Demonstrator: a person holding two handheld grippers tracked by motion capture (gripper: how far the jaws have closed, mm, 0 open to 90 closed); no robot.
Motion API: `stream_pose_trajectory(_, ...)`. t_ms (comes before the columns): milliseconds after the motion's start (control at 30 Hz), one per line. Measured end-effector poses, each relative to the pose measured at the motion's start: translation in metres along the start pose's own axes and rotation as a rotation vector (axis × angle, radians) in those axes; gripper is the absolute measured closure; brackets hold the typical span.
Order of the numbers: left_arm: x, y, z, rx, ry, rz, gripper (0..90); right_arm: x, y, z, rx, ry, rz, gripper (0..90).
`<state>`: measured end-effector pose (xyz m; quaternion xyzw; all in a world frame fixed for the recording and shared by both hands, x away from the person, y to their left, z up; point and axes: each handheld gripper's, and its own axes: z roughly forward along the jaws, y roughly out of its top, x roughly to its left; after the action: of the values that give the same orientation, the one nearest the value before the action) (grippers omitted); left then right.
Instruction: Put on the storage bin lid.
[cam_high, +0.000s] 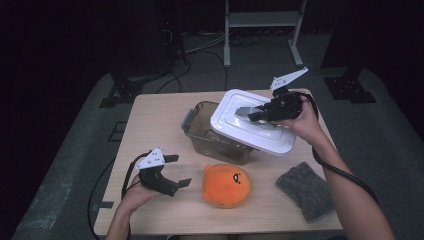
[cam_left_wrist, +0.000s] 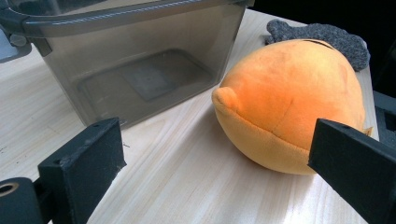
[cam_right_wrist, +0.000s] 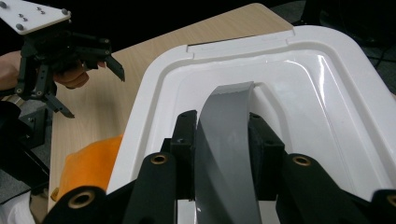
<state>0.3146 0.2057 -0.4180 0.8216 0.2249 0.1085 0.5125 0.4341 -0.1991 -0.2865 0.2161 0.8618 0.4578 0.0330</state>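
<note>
Right gripper (cam_right_wrist: 223, 154) clamps lid handle (cam_right_wrist: 224, 154); left gripper (cam_high: 172, 172) agape.

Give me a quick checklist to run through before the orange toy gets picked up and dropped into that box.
1. Lid off the box: ok. The right tool is shut on the grey handle of the white lid, held tilted over the box's right part.
2. Box opening free: not ok, the lid partly covers it.
3. Box empty: ok, its bottom shows bare through the wall.
4. Left tool ready: ok, open and aimed at the orange plush toy.
5. Toy free to grasp: ok, it lies alone on the table, apart from the grey cloth.
</note>
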Motion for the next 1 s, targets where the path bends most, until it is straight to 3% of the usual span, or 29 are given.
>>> stream_pose_trajectory(600, 0.0, -0.003, 0.003, 0.004, 0.003, -0.003, 2.8, 0.009, -0.049, -0.066, -0.038, -0.076, 0.05, 67.2)
stream_pose_trajectory(1000, 0.002, -0.004, 0.002, 0.004, 0.011, -0.011, 2.7, 0.016, -0.078, -0.096, -0.05, -0.115, 0.085, 67.2)
